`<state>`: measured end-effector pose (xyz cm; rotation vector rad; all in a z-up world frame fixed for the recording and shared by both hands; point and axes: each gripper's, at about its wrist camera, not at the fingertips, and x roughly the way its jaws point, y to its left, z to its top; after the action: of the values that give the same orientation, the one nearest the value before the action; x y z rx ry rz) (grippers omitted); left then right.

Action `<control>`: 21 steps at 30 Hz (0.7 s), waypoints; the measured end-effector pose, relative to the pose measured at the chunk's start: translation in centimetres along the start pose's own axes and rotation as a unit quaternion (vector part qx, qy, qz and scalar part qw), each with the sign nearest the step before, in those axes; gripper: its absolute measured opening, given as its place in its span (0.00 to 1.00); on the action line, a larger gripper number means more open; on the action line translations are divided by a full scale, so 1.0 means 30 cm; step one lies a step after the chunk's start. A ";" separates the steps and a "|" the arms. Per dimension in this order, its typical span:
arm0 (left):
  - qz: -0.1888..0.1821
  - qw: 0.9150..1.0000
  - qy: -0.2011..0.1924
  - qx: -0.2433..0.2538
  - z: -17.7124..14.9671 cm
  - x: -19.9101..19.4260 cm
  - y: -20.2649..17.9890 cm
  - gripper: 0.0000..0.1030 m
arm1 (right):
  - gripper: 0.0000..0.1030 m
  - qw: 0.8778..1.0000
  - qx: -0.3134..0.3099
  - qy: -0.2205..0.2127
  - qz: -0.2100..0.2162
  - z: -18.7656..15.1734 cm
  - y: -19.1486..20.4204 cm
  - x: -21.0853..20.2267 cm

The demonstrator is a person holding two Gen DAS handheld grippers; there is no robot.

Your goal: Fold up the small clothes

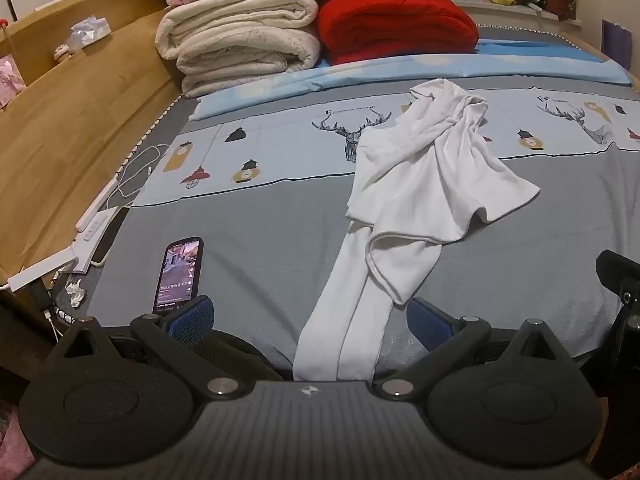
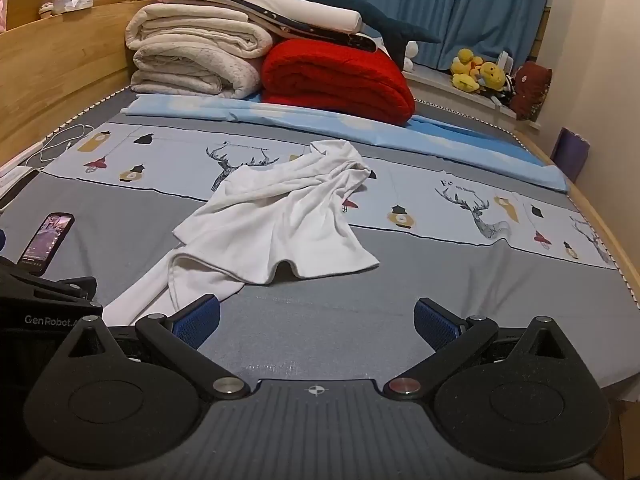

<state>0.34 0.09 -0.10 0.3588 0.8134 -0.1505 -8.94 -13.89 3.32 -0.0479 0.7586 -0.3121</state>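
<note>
Bed (image 2: 360, 312), grey sheet with a deer-and-lantern print band, fills both views. Far end: cream folded blankets (image 1: 240, 36) beside a red blanket (image 1: 396, 24), touching. White garment (image 1: 420, 168) lies crumpled mid-bed, one long end trailing toward me.

My left gripper (image 1: 312, 320): jaws spread full, gripping nothing; the garment's trailing end runs between the blue pads (image 1: 192, 318), no pad pressing it.

My right gripper (image 2: 318, 322): jaws wide, empty, bare sheet between; garment edge just beside the left pad.

Phone (image 1: 178, 274), screen lit, near my left finger.

Left view only: crumpled tissue (image 1: 76, 294) at the bed edge. Right view only: blue curtains (image 2: 440, 4)
</note>
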 end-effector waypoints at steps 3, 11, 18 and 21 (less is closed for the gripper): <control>0.000 1.000 -0.001 0.000 0.001 0.000 0.002 0.99 | 0.99 1.000 0.000 0.000 0.001 0.001 -0.005 0.001; 0.000 1.000 -0.003 0.000 0.000 -0.008 0.011 0.99 | 0.99 1.000 -0.009 -0.004 0.001 0.002 0.011 -0.007; -0.002 1.000 -0.006 0.001 -0.002 -0.018 0.011 0.99 | 0.99 1.000 -0.009 -0.003 0.001 0.002 0.012 -0.009; -0.003 1.000 -0.005 0.002 -0.003 -0.020 0.007 0.99 | 0.99 1.000 -0.009 -0.003 0.001 0.001 0.013 -0.008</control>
<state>-0.09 0.33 0.35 0.3588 0.8038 -0.1585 -8.98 -13.44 3.46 -0.0643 0.7552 -0.3029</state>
